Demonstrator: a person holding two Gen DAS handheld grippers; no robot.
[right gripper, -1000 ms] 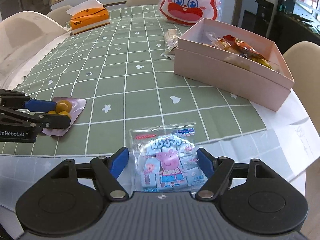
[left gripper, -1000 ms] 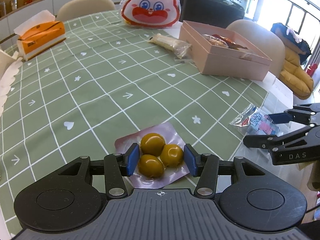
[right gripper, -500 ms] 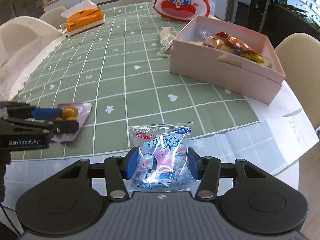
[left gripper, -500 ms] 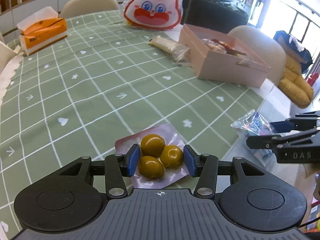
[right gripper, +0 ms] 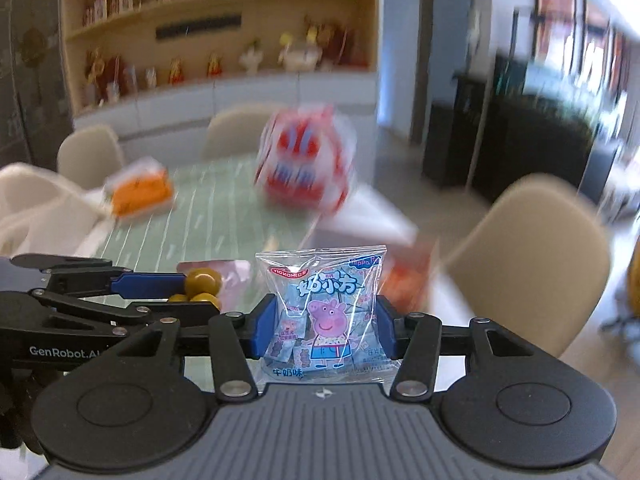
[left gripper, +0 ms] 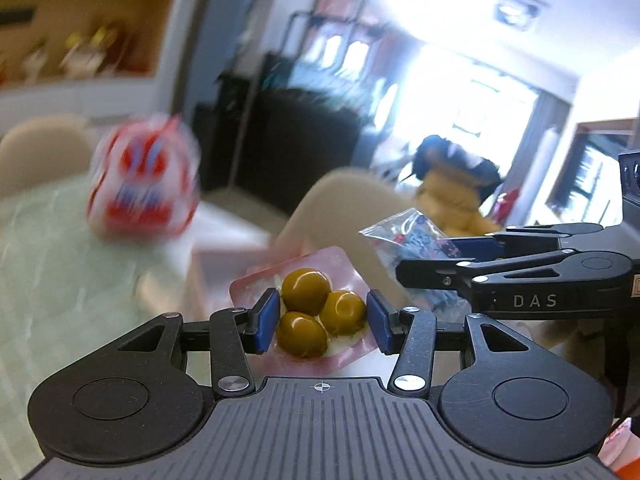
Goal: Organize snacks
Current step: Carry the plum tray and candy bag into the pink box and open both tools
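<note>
Clearly, both tongs are loaded. The left gripper (left gripper: 321,320) has its blue pads pressed against the sides of a pink pouch of three olive-brown balls (left gripper: 310,312), which it holds clear of the table. The right gripper (right gripper: 326,326) is clamped on a clear Peppa Pig candy bag (right gripper: 326,308), standing upright between its pads, also lifted.

Each tool shows in the other's camera: the right one sits just to the right of the left one, the two packets near each other and level.

As a judgement, the pick-up half of this round is done and the delivery is not: neither packet is in any container yet. Ahead of the tongs the view is smeared by motion. A pale pink shape just beyond the left gripper may be a box, but I cannot tell. Farther out, on the green checked tablecloth (right gripper: 224,208), stand a red-and-white cartoon bag (right gripper: 306,168) and an orange tissue box (right gripper: 138,190).

Legible writing: the candy bag carries "YIOKOHIO" on a red oval, "Peppa" at its top right corner, large characters 奶小方 and, near the bottom, 牛奶味. The left tool's side reads "GenRobot.AI"; the right tool's side reads "DAS". The pouch shows no readable print.
</note>
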